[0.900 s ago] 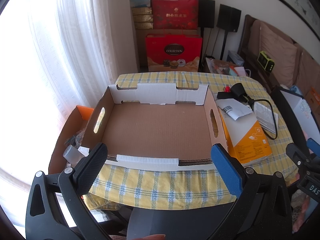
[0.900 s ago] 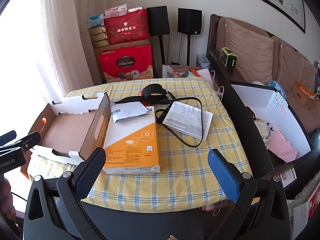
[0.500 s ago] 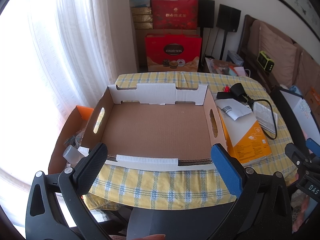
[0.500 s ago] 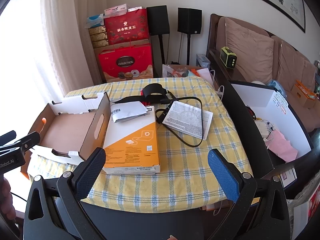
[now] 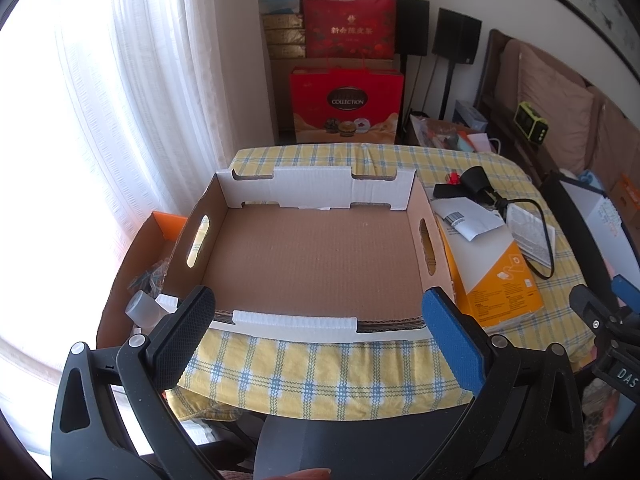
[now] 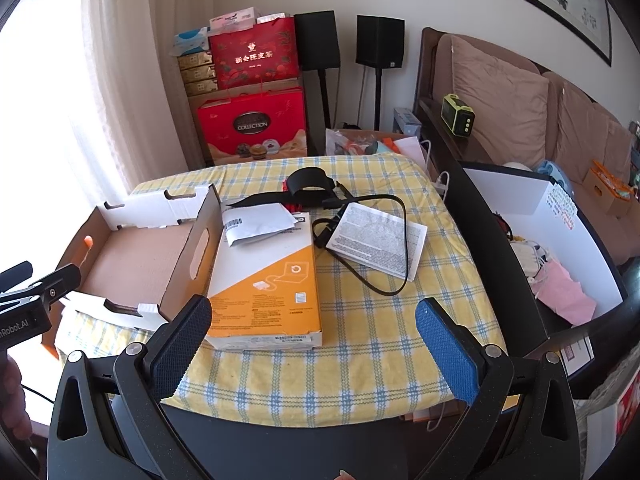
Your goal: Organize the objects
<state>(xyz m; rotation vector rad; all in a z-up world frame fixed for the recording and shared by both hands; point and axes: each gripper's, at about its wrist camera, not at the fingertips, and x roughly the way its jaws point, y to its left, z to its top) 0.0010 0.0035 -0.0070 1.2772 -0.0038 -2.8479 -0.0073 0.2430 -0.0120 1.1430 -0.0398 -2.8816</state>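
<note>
An empty open cardboard tray (image 5: 316, 256) sits on the left of the yellow checked table (image 5: 328, 368); it also shows in the right wrist view (image 6: 140, 256). Right of it lies an orange and white box (image 6: 268, 284) with a white envelope (image 6: 256, 224) on top. Beyond are a black strap (image 6: 308, 188), a black cable (image 6: 372, 280) and a printed leaflet (image 6: 380, 244). My left gripper (image 5: 320, 324) is open and empty, just short of the tray's near wall. My right gripper (image 6: 312, 336) is open and empty, near the table's front edge by the orange box.
A brown carton (image 5: 132, 276) with small items stands left of the table by the curtain. Red gift boxes (image 6: 256, 128) and black speakers (image 6: 380, 40) stand at the back wall. A black-rimmed white bin (image 6: 560, 240) and a sofa (image 6: 520, 112) are on the right.
</note>
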